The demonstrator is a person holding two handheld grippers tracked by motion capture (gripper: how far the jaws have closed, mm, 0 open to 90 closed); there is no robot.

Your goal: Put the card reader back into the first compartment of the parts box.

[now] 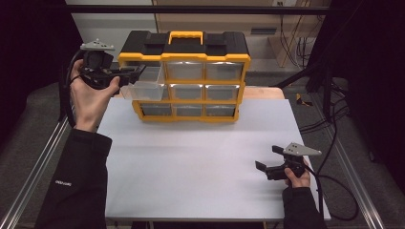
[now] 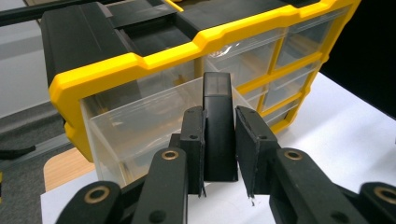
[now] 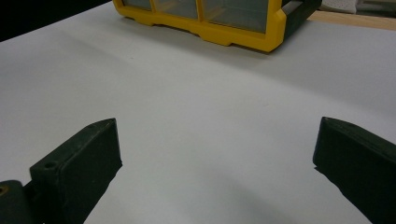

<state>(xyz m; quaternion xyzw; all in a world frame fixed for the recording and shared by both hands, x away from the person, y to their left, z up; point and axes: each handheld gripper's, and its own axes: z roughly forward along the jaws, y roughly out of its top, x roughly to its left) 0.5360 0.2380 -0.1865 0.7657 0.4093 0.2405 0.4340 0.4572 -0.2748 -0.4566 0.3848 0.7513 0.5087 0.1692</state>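
The high view looks forward and down over the whole bench (image 1: pixel 200 157), drawer cabinet (image 1: pixel 184 76) at upper centre. The left gripper view sits close against that cabinet (image 2: pixel 140 60); the right gripper view skims low, cabinet (image 3: pixel 205 23) along its top edge.

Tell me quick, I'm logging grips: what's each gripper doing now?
Left gripper: shut on a black block, held over the pulled-out clear drawer.
Right gripper: open, holding nothing.
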